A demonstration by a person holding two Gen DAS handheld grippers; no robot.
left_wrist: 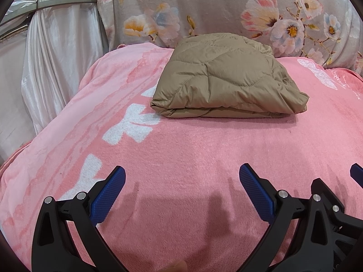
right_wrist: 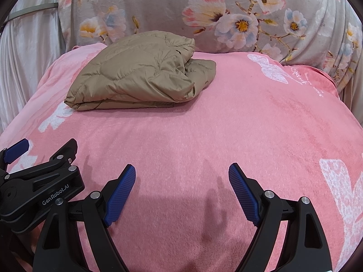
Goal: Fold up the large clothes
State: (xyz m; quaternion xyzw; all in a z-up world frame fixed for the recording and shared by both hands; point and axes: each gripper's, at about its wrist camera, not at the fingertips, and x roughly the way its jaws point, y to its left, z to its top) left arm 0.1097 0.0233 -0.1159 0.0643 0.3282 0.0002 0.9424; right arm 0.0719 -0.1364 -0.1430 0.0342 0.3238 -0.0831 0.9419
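Observation:
A tan quilted jacket (left_wrist: 224, 79) lies folded into a compact bundle on the pink blanket (left_wrist: 192, 154), toward the far side; it also shows in the right wrist view (right_wrist: 138, 72). My left gripper (left_wrist: 181, 176) is open and empty, held low over the blanket well short of the jacket. My right gripper (right_wrist: 181, 174) is open and empty, beside the left one, also short of the jacket. The right gripper's blue pad (left_wrist: 357, 173) shows at the edge of the left wrist view, and the left gripper's body (right_wrist: 40, 188) shows in the right wrist view.
A grey floral cover (left_wrist: 226, 9) rises behind the pink blanket (right_wrist: 226, 124). A white satin curtain (left_wrist: 52, 56) hangs at the left beyond the bed's edge. White flower prints mark the blanket.

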